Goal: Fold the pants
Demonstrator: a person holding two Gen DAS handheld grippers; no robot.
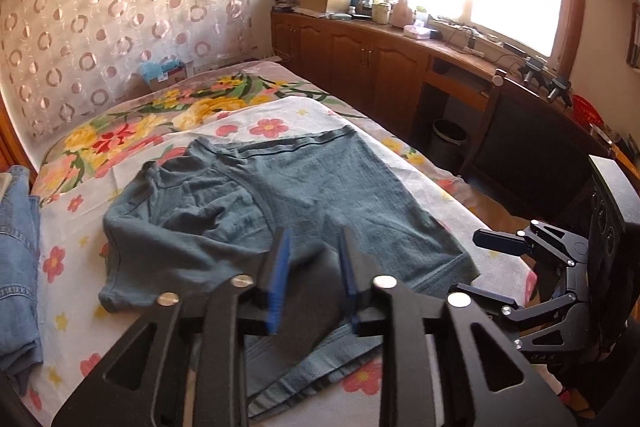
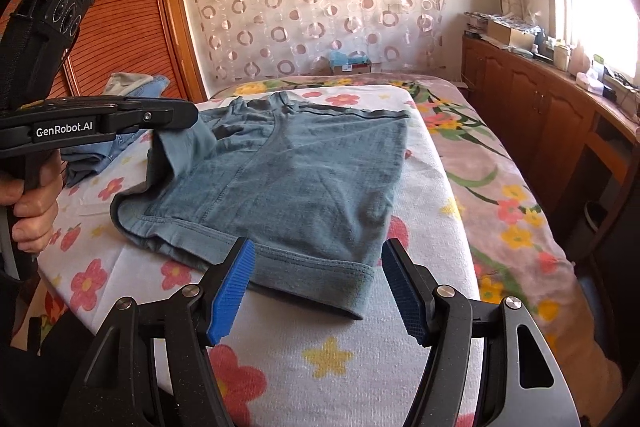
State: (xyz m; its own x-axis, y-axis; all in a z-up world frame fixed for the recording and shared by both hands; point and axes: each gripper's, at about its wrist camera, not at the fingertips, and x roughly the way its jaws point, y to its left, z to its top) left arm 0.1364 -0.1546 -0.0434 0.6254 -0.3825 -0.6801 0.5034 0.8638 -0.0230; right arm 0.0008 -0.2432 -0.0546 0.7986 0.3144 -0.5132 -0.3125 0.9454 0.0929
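Pants (image 2: 280, 183) lie on the bed's floral towel (image 2: 360, 359), part folded. Left tool (image 1: 314, 279) clenched on pants fabric, lifting it. Right tool (image 2: 316, 291) released, straddling the near hem.

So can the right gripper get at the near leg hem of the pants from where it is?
Probably yes: the right gripper is open and the pants hem lies flat on the towel just ahead of its fingertips, nothing between.
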